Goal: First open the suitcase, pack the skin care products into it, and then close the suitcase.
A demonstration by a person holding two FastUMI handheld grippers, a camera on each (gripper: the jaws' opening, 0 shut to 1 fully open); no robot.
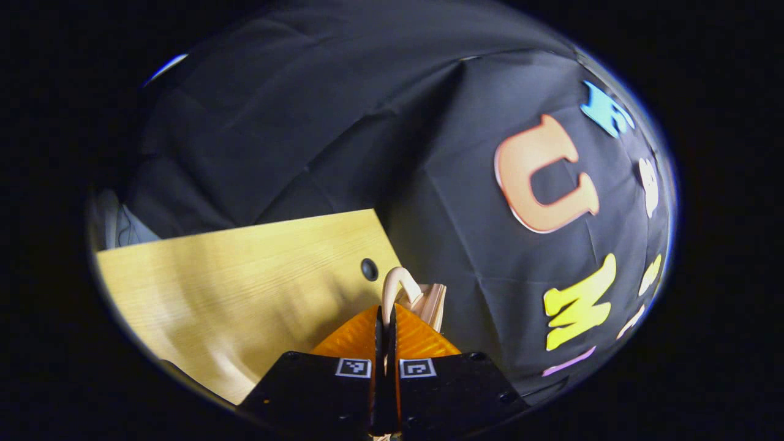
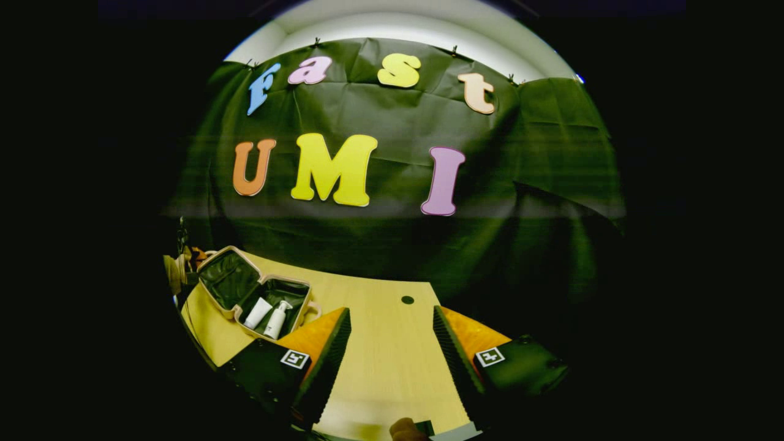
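The small beige suitcase [image 2: 211,256] lies open on the left of the wooden table [image 2: 392,361], its dark-lined lid tilted up. Inside the base lie a white tube [image 2: 258,313] and a white pump bottle [image 2: 277,319], side by side. My left gripper [image 1: 386,315] is shut on the suitcase's beige loop handle [image 1: 398,283], which sticks up between the fingers. Part of the beige rim [image 1: 432,303] shows just behind it. My right gripper [image 2: 392,318] stands open over bare table to the right of the suitcase, with nothing between its fingers.
A round dark hole [image 2: 407,299] is set in the table near its far edge, also seen as the hole [image 1: 369,269] in the left gripper view. The black cloth wall hangs close behind the table. A pale object [image 2: 456,432] lies at the near edge.
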